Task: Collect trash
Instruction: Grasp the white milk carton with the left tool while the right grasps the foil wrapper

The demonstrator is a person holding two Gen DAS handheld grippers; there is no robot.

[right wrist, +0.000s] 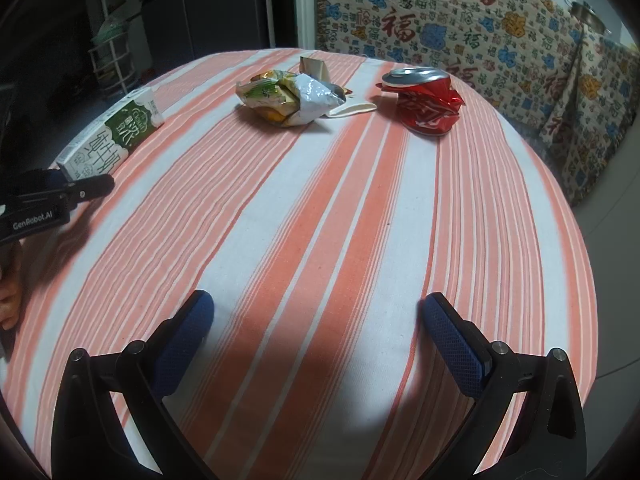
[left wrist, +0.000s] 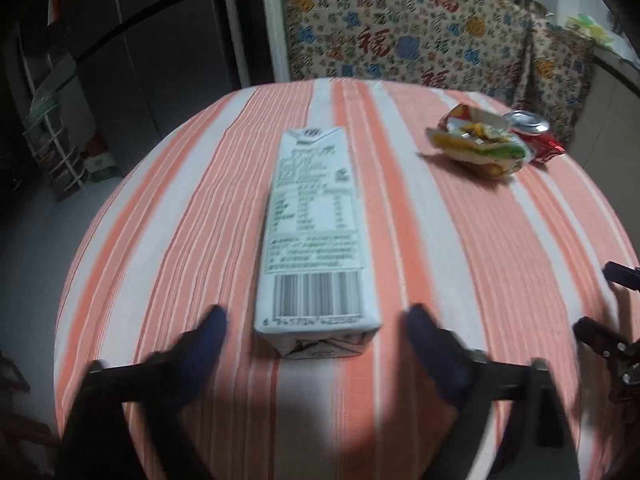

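Observation:
A white and green milk carton [left wrist: 314,232] lies flat on the striped table, its near end between the fingers of my open left gripper [left wrist: 316,324], untouched. It also shows at the left in the right wrist view [right wrist: 114,136], with the left gripper [right wrist: 52,196] at its end. A crumpled snack wrapper [right wrist: 290,98] and a crushed red can [right wrist: 426,102] lie at the far side; both show in the left wrist view, wrapper [left wrist: 478,144] and can [left wrist: 534,132]. My right gripper [right wrist: 316,312] is open and empty over the near table.
The round table [right wrist: 320,220] has an orange and white striped cloth. A patterned cloth [right wrist: 460,20] hangs behind it. A wire rack [left wrist: 52,152] and dark cabinets stand at the far left. A small pale scrap [right wrist: 352,109] lies between wrapper and can.

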